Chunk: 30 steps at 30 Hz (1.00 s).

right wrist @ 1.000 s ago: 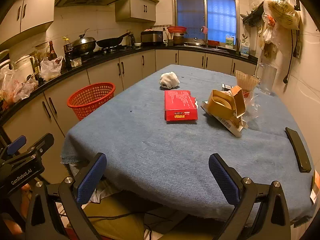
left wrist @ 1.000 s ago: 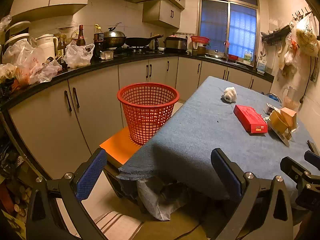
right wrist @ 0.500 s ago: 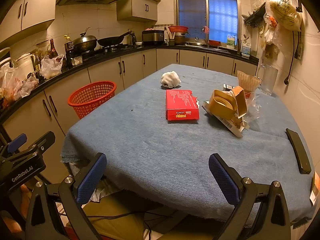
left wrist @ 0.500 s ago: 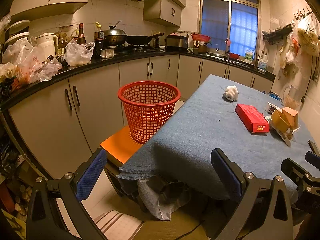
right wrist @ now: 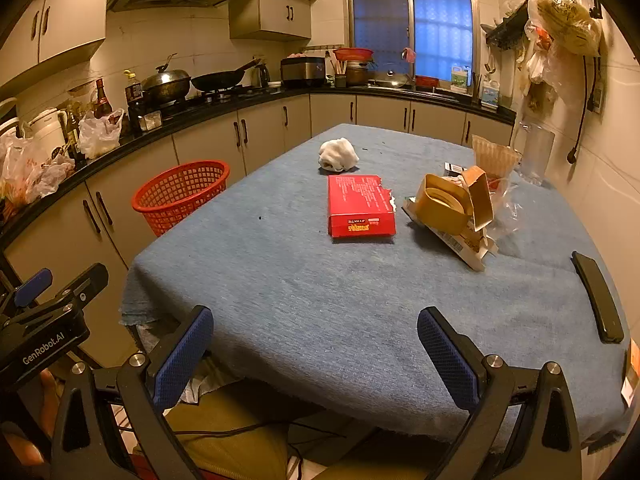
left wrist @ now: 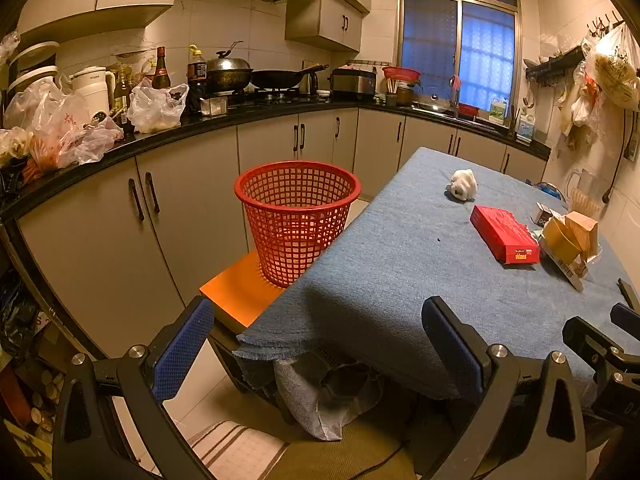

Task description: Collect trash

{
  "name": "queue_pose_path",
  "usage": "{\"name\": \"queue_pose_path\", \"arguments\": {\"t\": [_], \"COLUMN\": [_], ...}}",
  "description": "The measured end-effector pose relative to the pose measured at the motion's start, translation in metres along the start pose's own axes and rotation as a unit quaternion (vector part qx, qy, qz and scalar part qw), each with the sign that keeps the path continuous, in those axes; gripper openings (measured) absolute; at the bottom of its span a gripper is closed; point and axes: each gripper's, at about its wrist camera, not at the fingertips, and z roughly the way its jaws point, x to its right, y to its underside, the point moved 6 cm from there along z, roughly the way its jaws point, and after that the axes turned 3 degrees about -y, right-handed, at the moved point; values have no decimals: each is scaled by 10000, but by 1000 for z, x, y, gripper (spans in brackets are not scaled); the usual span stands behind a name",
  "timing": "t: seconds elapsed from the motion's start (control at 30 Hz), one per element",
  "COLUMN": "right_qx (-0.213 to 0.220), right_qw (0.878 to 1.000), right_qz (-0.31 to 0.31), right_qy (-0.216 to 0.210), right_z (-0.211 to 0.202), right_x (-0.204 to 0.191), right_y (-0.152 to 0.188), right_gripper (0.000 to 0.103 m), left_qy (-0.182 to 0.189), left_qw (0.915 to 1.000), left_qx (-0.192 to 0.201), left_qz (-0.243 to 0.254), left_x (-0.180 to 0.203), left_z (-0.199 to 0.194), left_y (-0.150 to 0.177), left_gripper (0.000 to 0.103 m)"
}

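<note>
A red mesh basket (left wrist: 297, 216) (right wrist: 182, 194) stands on an orange stool (left wrist: 240, 292) left of the table. On the blue tablecloth (right wrist: 320, 280) lie a white crumpled wad (right wrist: 338, 155) (left wrist: 464, 185), a torn red box (right wrist: 360, 205) (left wrist: 503, 233) and a torn brown carton with clear wrapping (right wrist: 456, 210) (left wrist: 570, 240). My left gripper (left wrist: 320, 344) is open and empty at the table's near left corner. My right gripper (right wrist: 316, 350) is open and empty over the near table edge.
A black phone (right wrist: 598, 294) lies at the table's right edge. A clear jug (right wrist: 536, 154) and a paper cup holder (right wrist: 492, 152) stand at the far right. The counter (left wrist: 120, 144) with bags, bottles and pans runs along the left and back.
Both grippers have shifted slightly; the views have moved a little forward. Nothing was picked up or let go.
</note>
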Motion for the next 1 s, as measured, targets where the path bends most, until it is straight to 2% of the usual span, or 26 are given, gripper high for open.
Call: {"name": "queue_pose_path", "arguments": {"t": [0.57,0.67,0.7,0.9,1.0], "right_qx": [5,-105,-265,-372,-186], "right_qw": [9999,9998,9995,9991,9996], "right_qz": [92,139,180,150,217], "right_qy": [65,66,65,122,67], "right_z": [0,0,0,1,1], "right_x": [8,10,8,10,10], "right_y": [0,2,3,5,4], "right_gripper": [103,103,103,103,103], "left_qy": [91,90,93,94,102], "left_qw": [9995,9995,9995,9995,9994], "left_qx": [32,30,33,29,13], "left_qz": [295,294,295,296,328], "left_x": [20,21,21,21,24], "left_z": [1,1,1,1,1], "left_y": [4,5,5,5,6], "left_gripper": [103,103,103,103,103]}}
